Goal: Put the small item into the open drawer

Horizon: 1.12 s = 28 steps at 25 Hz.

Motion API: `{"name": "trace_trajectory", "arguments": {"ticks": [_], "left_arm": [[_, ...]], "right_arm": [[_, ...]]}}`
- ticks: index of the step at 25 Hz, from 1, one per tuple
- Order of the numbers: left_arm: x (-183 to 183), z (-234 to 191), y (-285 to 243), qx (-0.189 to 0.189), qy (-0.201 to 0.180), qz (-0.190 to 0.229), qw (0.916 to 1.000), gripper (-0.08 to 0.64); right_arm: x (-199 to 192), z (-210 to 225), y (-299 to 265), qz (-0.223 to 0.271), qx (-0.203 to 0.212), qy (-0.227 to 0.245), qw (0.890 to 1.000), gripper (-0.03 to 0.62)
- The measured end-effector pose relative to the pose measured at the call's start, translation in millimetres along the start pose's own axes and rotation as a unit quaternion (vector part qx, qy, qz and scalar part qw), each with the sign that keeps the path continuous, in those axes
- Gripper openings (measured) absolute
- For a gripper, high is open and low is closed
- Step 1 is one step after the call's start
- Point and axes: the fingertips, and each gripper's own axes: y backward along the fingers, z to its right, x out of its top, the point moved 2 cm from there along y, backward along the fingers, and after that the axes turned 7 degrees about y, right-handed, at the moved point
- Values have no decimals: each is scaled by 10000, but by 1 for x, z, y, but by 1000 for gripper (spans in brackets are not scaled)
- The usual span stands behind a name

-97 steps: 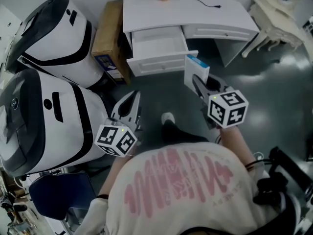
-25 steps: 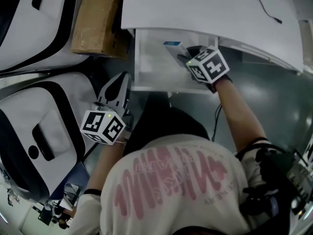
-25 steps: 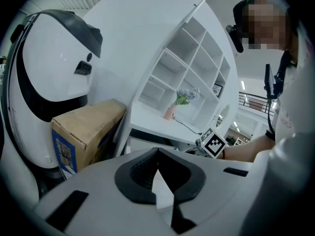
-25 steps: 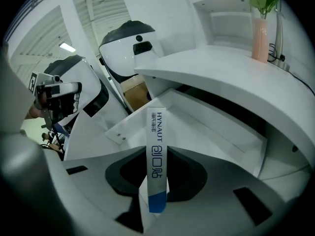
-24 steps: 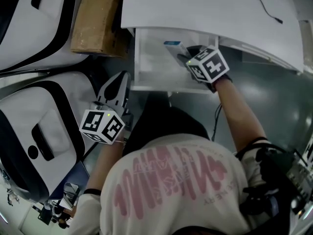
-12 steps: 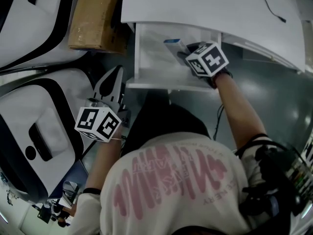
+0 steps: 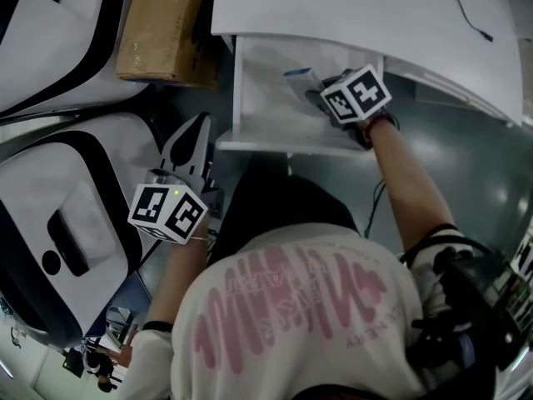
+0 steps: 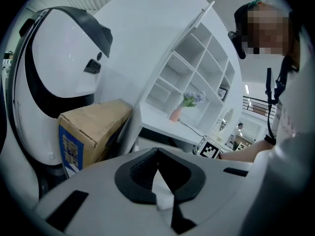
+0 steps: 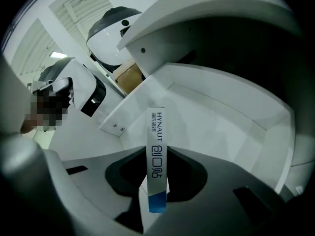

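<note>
Box [image 7: 301,78]: a thin white-and-blue carton, held edge-on over the inside of the open drawer [image 7: 275,147], upper middle of the head view. No view shows whether its far end touches the drawer floor.

At lower left of centre, the left claw [image 7: 200,127] hangs outside the drawer, beside a cardboard carton [image 7: 162,27]. Its jaws are closed together with nothing between them. It poses little risk unless it swings into the drawer front.

In the middle, the drawer is white and looks bare where the box points. The desk [image 7: 350,11] top overhangs its back part, so the gap above is tight.

At upper right of centre, the right claw [image 7: 316,95] pinches the box by its near, blue end, pads pressed on its flat faces.

Likely troubles:
- The grip is on one end only, so the box could pivot or slip out early.
- Let go while it stands on edge, it would probably topple and might slide toward a side wall.
- Lifting the claw out carelessly could knock its marker cube against the desk lip.
</note>
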Motion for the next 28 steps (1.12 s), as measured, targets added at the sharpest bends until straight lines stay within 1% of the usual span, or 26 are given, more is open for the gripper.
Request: {"name": "trace_trajectory", "arguments": {"ticks": [2, 4, 7, 11, 15, 18, 28], "left_arm": [[-1, -1, -2, 0, -32, -9, 10000, 29], [0, -2, -4, -3, 14, 3, 10000, 29], [2, -3, -7, 2, 55, -7, 10000, 29], [4, -3, -9, -30, 12, 28, 10000, 29], [4, -5, -7, 22, 40, 17, 10000, 29], [2, -6, -5, 45, 77, 3, 10000, 29], [-4, -6, -7, 15, 110, -28, 9999, 29]], "right_arm": [[-1, -1, -4, -15, 100, -99, 9999, 89], [-1, 1, -6, 6, 150, -202, 9997, 89], [1, 4, -9, 54, 179, -331, 9993, 89], [0, 9, -13, 53, 164, -486, 9987, 92], [-2, 13, -15, -56, -5, -374, 9993, 95], [-3, 15, -16, -60, -54, -369, 9993, 97], [-7, 26, -21, -100, -221, -275, 9993, 143]]}}
